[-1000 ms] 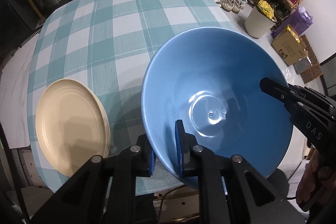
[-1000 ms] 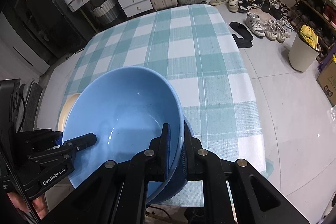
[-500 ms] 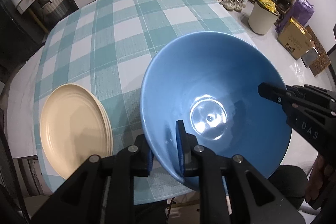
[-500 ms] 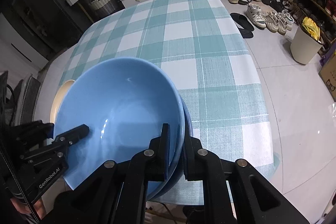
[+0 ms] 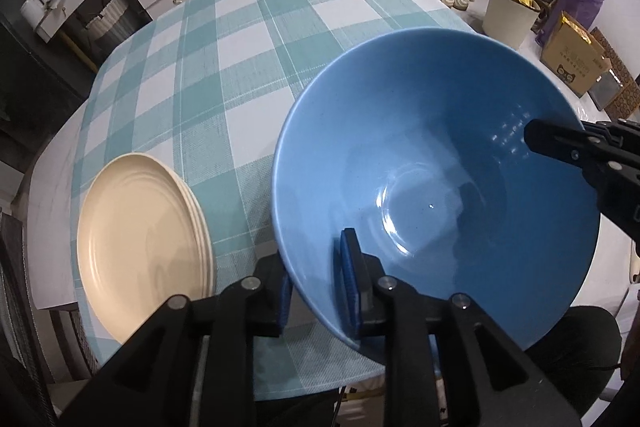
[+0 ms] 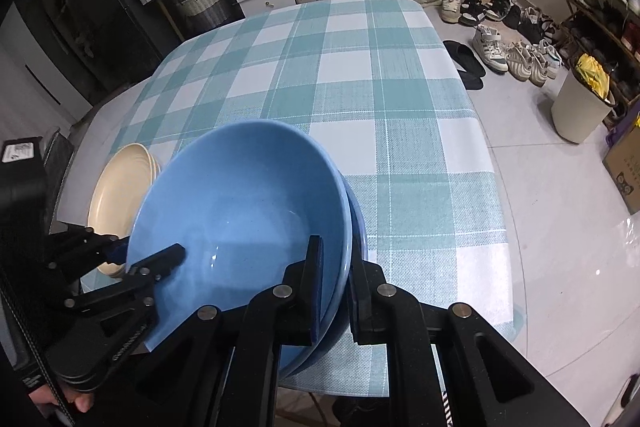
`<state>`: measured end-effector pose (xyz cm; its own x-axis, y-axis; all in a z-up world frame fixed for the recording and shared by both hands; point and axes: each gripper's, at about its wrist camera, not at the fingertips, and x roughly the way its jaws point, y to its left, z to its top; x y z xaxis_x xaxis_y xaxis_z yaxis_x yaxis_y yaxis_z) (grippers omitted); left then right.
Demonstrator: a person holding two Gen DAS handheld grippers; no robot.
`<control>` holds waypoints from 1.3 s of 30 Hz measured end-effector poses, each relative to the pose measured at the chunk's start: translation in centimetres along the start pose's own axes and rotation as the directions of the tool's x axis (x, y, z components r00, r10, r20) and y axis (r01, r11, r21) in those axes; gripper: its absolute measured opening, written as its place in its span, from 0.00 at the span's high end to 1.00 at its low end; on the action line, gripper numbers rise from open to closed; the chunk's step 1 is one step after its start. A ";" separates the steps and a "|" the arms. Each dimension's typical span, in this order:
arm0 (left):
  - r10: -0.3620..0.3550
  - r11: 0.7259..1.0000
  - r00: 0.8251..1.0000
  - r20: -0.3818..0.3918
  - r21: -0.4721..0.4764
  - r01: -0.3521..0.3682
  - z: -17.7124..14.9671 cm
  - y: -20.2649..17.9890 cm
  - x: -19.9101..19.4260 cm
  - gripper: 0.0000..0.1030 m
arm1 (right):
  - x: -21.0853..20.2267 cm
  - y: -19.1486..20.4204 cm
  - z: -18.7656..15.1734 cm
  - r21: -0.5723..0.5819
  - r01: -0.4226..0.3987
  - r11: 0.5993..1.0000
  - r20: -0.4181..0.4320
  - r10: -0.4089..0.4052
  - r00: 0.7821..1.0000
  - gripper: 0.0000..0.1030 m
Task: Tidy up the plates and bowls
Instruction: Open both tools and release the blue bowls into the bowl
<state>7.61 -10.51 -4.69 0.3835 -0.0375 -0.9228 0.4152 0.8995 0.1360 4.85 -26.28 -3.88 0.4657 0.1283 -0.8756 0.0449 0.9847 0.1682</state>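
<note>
Blue bowls (image 6: 240,211), seemingly nested, beside cream plates (image 5: 140,235).

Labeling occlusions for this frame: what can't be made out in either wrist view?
- Lower bowl: right wrist view shows only a rim sliver; the blue bowl nested in it hides the rest.
- Plate stack: count unclear; edges overlap.
- Table beneath the bowls: hidden in both views.
- Left gripper: outer pad hidden behind the bowl wall.

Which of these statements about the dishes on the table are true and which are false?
1. The big bowl is blue. True.
2. The cream plates lie inside the bowl. False: they sit stacked on the table beside it.
3. The right gripper is clamped on the bowl's rim. True.
4. The tablecloth is plain red. False: it has teal and white checks.
</note>
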 end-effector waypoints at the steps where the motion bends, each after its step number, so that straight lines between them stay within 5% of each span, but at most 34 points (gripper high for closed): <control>1: 0.003 1.000 1.000 0.000 0.004 -0.003 0.0 -0.1 0.2 0.79 | -0.1 0.2 0.0 -0.012 0.010 1.000 0.006 -0.010 1.000 0.90; 11: 0.052 0.998 0.986 0.159 -0.041 -0.047 -1.1 0.3 -0.8 0.76 | -1.1 -0.1 -0.4 -0.032 0.025 0.999 0.065 -0.023 0.998 0.90; 15: 0.082 0.991 0.964 0.252 -0.123 -0.052 -1.5 0.9 -1.7 0.53 | -1.6 -1.2 -0.6 0.045 -0.027 0.999 0.091 0.023 0.996 0.90; 18: 0.071 0.989 0.939 0.336 -0.147 -0.022 -2.6 1.0 -2.8 0.53 | -1.9 -2.1 -1.2 0.115 -0.076 0.990 0.137 0.060 0.989 0.90; 26: 0.165 0.971 0.914 0.371 -0.226 -0.084 -4.3 1.0 -3.2 0.50 | -3.2 -2.6 -3.1 0.142 -0.136 0.980 0.301 0.088 0.949 0.88; 31: 0.200 0.946 0.868 0.454 -0.319 -0.052 -7.0 3.3 -4.8 0.40 | -5.4 -1.7 -4.7 0.069 -0.194 0.979 0.447 0.143 0.883 0.78; 33: 0.254 0.927 0.838 0.484 -0.368 -0.069 -8.3 4.6 -5.5 0.00 | -6.0 -1.6 -5.2 0.028 -0.259 0.965 0.475 0.215 0.853 0.67; 35: 0.292 0.908 0.795 0.532 -0.416 -0.056 -10.0 5.7 -6.2 0.00 | -6.6 -1.7 -5.4 0.012 -0.285 0.958 0.497 0.242 0.833 0.64; 37: 0.309 0.889 0.780 0.544 -0.457 -0.034 -10.7 6.9 -6.7 0.00 | -6.9 -1.8 -5.5 0.013 -0.292 0.956 0.509 0.245 0.825 0.54; 39: 0.373 0.863 0.737 0.564 -0.503 -0.052 -11.1 7.6 -7.5 0.00 | -7.0 -1.7 -5.7 0.003 -0.324 0.946 0.510 0.278 0.814 0.32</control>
<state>-1.30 1.42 -0.78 0.9026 0.0627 -0.4260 -0.0766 0.9969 -0.0155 -3.50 -28.20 -0.56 0.8423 0.3178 -0.4353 -0.1060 0.8896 0.4443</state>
